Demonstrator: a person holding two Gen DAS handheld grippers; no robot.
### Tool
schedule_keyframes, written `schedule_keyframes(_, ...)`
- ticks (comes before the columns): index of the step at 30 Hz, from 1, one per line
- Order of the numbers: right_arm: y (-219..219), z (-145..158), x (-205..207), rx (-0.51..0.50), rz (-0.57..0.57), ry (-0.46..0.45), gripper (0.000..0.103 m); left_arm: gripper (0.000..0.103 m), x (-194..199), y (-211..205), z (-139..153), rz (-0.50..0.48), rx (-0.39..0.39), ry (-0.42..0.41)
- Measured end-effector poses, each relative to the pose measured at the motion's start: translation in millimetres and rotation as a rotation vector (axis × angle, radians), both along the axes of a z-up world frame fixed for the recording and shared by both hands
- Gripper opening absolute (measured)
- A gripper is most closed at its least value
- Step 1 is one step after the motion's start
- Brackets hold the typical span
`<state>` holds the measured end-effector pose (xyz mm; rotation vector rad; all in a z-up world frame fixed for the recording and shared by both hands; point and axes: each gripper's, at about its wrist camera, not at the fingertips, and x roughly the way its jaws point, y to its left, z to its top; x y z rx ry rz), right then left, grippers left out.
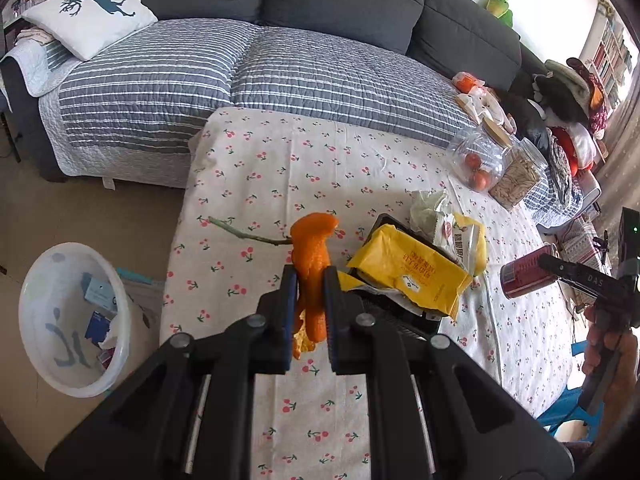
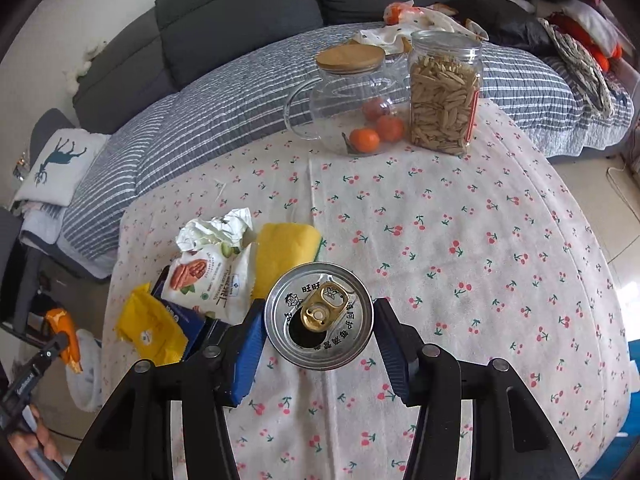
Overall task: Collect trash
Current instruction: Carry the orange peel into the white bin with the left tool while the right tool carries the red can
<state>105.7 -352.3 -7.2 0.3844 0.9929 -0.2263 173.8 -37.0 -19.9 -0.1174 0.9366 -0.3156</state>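
Note:
My left gripper [image 1: 311, 280] is shut on an orange peel [image 1: 314, 252] and holds it above the cherry-print table [image 1: 280, 168]. My right gripper [image 2: 319, 322] is shut on an opened drink can [image 2: 319, 322], its silver top facing the camera; the red can also shows in the left wrist view [image 1: 524, 276]. On the table lie a yellow wrapper [image 1: 412, 272], a nut snack bag [image 2: 212, 276], crumpled white paper [image 2: 218, 226] and a thin green twig [image 1: 248, 234]. A white bin [image 1: 76, 320] with trash in it stands on the floor, left of the table.
A glass jug with small oranges [image 2: 352, 100] and a jar of seeds [image 2: 444, 96] stand at the table's far side. A striped-covered grey sofa [image 1: 240, 68] with a deer pillow [image 1: 90, 12] lies behind. Clothes pile at the sofa's right end [image 1: 568, 96].

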Motion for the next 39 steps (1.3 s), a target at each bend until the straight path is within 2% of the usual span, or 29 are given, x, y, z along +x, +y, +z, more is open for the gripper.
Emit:
schedule_keyframes(9,47,36,-23,-0.007,0.112,-0.065,0.054,0.014,-9,41,2,0.063,0.018,-0.019)
schedule_keyframes(17,107,49,-16,-0.002,0.231,-0.117,0.054,0.014,-9,97,-6,0.164,0.039,-0.008)
schedule_keyframes(28,197,29,15,-0.018,0.384,-0.100,0.054,0.015,-2,182,-32,0.311,0.076,0.028)
schedule_keyframes(35,228,9,31,-0.028,0.419,-0.068,0.054,0.015,6,211,-53,0.367,0.093,0.075)
schedule_keyframes(38,237,4,36,-0.024,0.428,-0.063,0.054,0.020,4,214,-52,0.379,0.109,0.074)
schedule_keyframes(39,241,2,37,-0.022,0.432,-0.062,0.054,0.027,3,215,-51,0.381,0.123,0.073)
